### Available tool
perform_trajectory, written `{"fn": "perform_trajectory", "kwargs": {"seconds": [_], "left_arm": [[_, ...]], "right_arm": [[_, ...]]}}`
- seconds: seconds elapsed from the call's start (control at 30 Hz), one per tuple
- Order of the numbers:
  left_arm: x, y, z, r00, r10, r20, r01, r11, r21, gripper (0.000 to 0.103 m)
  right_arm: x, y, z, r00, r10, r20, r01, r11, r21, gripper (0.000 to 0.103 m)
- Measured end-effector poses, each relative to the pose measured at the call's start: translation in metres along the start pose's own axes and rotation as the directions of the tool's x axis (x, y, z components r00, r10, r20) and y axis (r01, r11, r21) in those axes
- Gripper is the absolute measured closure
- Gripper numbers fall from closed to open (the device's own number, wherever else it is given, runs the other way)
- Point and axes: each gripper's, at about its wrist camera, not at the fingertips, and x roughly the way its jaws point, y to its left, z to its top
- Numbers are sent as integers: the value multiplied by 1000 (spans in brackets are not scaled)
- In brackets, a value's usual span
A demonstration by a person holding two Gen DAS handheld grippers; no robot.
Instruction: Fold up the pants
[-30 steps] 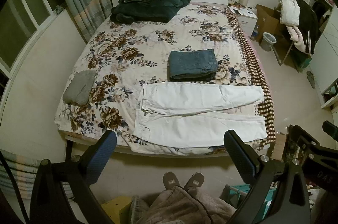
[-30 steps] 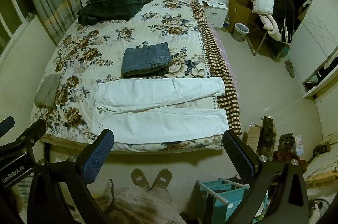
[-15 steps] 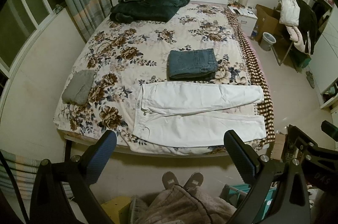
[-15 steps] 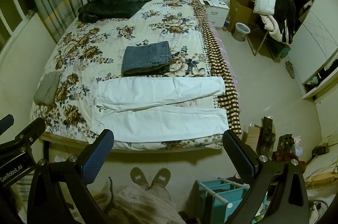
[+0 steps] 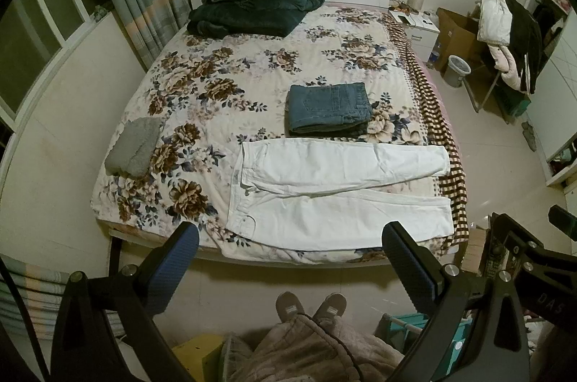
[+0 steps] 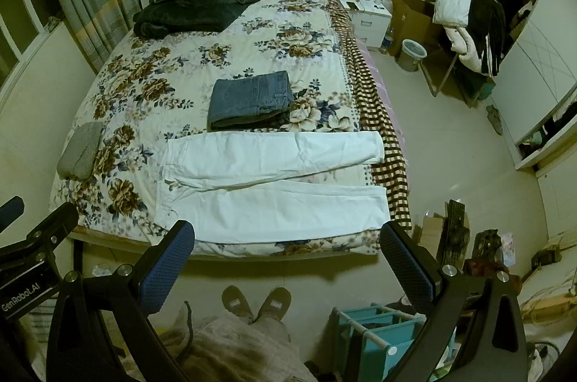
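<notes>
Along the bed's (image 5: 252,65) near edge, white pants (image 5: 339,191) lie flat: soft, limp, light. Grip waistband and hems. Left tongs (image 5: 288,238) and right tongs (image 6: 286,236) spread, empty.

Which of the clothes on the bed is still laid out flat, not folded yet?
The white pants, spread full length along the near edge of the bed. The blue jeans, the grey garment and the dark green bundle are all folded or bundled.

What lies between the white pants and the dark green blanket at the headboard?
Folded blue jeans lie between the white pants and the dark green blanket, on the floral bedspread; both views show it.
</notes>
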Motion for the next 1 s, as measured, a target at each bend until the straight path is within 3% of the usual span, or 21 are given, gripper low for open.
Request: {"fn": "perform_trajectory", "kwargs": {"seconds": [0.33, 0.53, 0.7, 0.8, 0.9, 1.0], "left_arm": [[-1, -4, -12, 1000, -16, 2, 16, 1000, -11, 0], [55, -3, 8, 1000, -26, -12, 25, 1000, -8, 0], [113, -11, 32, 1000, -19, -24, 19, 1000, -1, 0], [159, -25, 50, 999, 2, -50, -1, 1000, 20, 0], [219, -41, 68, 995, 64, -82, -58, 996, 70, 0], [282, -56, 81, 984, 132, -119, -119, 986, 116, 0]], "right_arm": [[4, -8, -3, 1000, -11, 9, 11, 1000, 13, 0], [49, -11, 16, 998, -56, 19, 55, 997, 60, 0], [109, -15, 38, 990, -138, 38, 136, 989, 50, 0], [155, -17, 60, 990, -136, 32, 134, 990, 43, 0], [218, -18, 79, 995, -98, 15, 98, 995, -13, 0], [301, -23, 97, 992, -105, -62, 101, 992, -76, 0]]}}
